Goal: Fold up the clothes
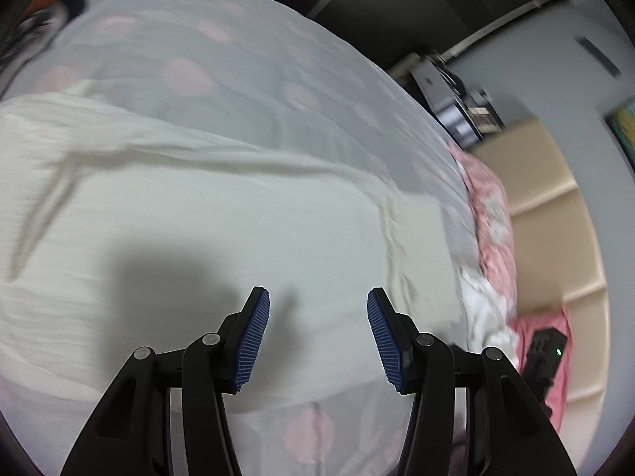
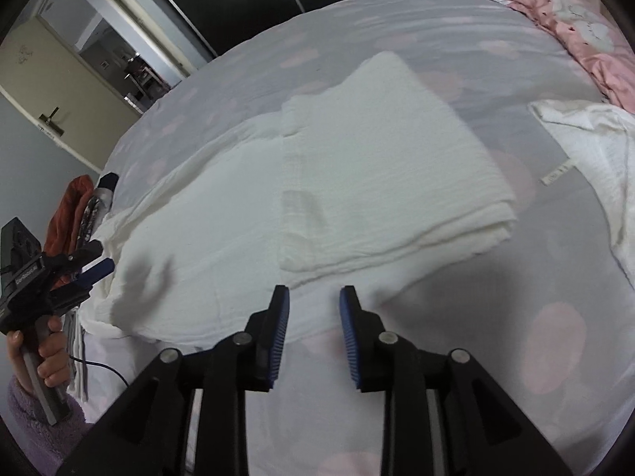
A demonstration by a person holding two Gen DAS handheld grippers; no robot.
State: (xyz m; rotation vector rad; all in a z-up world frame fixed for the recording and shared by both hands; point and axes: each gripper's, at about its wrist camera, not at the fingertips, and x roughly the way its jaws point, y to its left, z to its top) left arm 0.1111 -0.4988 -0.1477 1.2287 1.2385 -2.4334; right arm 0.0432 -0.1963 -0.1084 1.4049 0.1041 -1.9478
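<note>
A white crinkled garment (image 2: 357,174) lies on the bed, its right part folded over into a thick rectangle, its left part still spread flat. In the left wrist view the same white cloth (image 1: 206,230) fills the middle. My left gripper (image 1: 317,305) is open and empty, just above the cloth; it also shows at the left in the right wrist view (image 2: 95,267), held by a hand. My right gripper (image 2: 313,297) is open and empty, hovering over the garment's near edge.
The bed has a grey sheet with pink spots (image 2: 555,337). Another white garment (image 2: 595,166) lies at the right. A pink quilt (image 2: 587,31) is bunched at the head end. Red and dark clothes (image 2: 83,206) sit at the left bed edge. A beige headboard (image 1: 555,218) stands behind.
</note>
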